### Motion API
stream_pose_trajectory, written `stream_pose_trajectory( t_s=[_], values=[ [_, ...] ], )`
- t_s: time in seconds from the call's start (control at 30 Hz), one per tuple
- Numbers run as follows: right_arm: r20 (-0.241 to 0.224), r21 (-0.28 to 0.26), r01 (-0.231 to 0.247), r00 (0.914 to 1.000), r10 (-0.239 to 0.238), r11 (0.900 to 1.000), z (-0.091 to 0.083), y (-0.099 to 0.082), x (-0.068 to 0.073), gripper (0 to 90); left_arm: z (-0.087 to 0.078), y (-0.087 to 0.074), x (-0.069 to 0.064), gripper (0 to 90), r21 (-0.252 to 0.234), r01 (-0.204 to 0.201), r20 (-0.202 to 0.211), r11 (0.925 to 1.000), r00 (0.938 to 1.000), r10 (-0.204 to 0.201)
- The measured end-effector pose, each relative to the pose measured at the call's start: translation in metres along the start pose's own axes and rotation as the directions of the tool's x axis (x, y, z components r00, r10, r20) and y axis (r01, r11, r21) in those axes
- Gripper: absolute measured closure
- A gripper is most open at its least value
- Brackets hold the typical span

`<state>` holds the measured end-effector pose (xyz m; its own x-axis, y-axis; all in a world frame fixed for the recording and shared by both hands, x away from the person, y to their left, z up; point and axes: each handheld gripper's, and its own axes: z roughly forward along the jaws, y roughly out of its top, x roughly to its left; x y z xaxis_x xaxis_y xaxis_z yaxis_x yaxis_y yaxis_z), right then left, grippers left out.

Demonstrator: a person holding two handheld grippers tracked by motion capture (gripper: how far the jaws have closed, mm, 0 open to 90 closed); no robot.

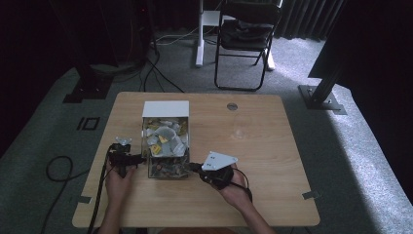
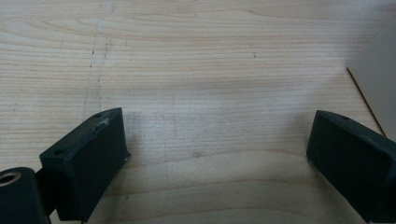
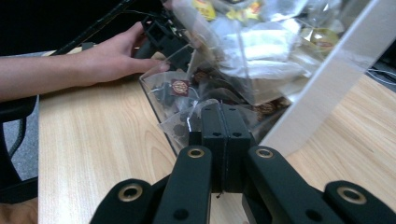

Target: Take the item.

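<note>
Hands and forearms come in from the bottom of the high view, each holding a gripper. On the wooden tabletop [image 1: 253,141] stands a clear box [image 1: 165,146] full of small packets [image 1: 163,137], with a white panel [image 1: 165,108] at its far side. The left gripper [image 1: 139,158] is at the left wall of the box, low down, and the right gripper [image 1: 191,166] is at its near right corner. From so far I cannot tell if they touch the box.

Looking along the left gripper [image 2: 217,140], its jaws are spread wide and nothing is between them, only bare tabletop [image 2: 196,60]. A pale surface [image 2: 378,79] at the right edge is probably the wall of the box, just beside the right jaw.

Looking along the right gripper [image 3: 223,122], the jaws are pressed together with no visible gap. The tips are at the edge of a transparent packet [image 3: 187,122] at the low corner of the box [image 3: 327,79], but whether they pinch its edge I cannot tell. Behind, the other hand [image 3: 112,58] rests with its gripper at the far wall.

I judge that the work is near its beginning: the box is full, and no packet lies on the tabletop. Taking the packet out is left to do.
</note>
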<state>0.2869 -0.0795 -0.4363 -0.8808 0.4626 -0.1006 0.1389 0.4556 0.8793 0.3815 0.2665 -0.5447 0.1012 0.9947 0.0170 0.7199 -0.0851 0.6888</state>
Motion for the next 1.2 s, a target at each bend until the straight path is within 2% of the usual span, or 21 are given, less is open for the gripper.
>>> stream_pose_trajectory(
  t_s=[0.53,1.2],
  values=[
    [0.051,0.001,-0.002,0.9987,0.002,1.0000,-0.014,-0.001,-0.015,90.0,0.000,0.000,0.000,5.8,-0.001,0.001,0.000,1.0000,1.0000,-0.001],
    [0.115,-0.011,-0.044,0.9923,0.045,0.9990,-0.025,-0.009,-0.036,90.0,0.000,0.000,0.000,5.8,0.000,0.001,0.001,1.0000,1.0000,-0.001]
  ],
)
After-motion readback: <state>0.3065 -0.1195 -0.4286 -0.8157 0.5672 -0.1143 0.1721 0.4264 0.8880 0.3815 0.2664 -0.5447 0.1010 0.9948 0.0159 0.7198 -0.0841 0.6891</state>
